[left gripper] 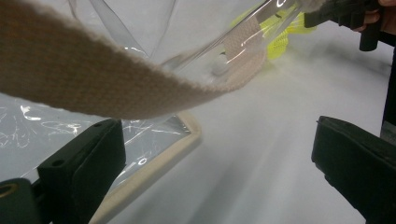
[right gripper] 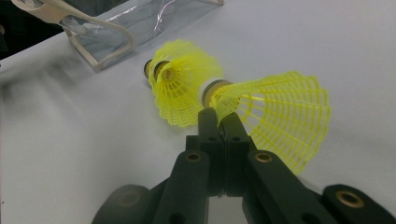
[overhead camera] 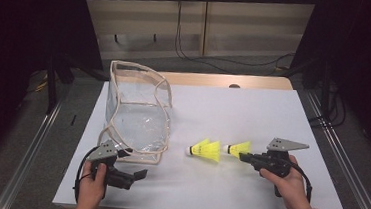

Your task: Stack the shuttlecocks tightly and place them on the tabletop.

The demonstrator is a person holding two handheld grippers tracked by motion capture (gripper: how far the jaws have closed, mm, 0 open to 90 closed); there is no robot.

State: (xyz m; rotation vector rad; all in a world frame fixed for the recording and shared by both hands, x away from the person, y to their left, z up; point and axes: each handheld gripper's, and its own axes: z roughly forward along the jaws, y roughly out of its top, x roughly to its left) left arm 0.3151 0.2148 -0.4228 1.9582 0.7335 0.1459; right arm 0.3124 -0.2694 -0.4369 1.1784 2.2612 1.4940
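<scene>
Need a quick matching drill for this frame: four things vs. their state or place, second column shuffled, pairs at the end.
Things:
1. left gripper
2. right gripper
3. clear bag
4. free shuttlecock

States:
A. lying on the white table, touched by no gripper
B. shut on the rim of a yellow shuttlecock
C. jaws wide apart, nothing between them
D. standing at the table's left, beige trim

Pairs: 1-C, 2-B, 3-D, 4-A

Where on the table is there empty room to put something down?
The white table is bare across its far right, beyond the yellow shuttlecocks. The near middle, between the left gripper and right gripper, is bare too. It's crowded at the left, by the clear bag.
</scene>
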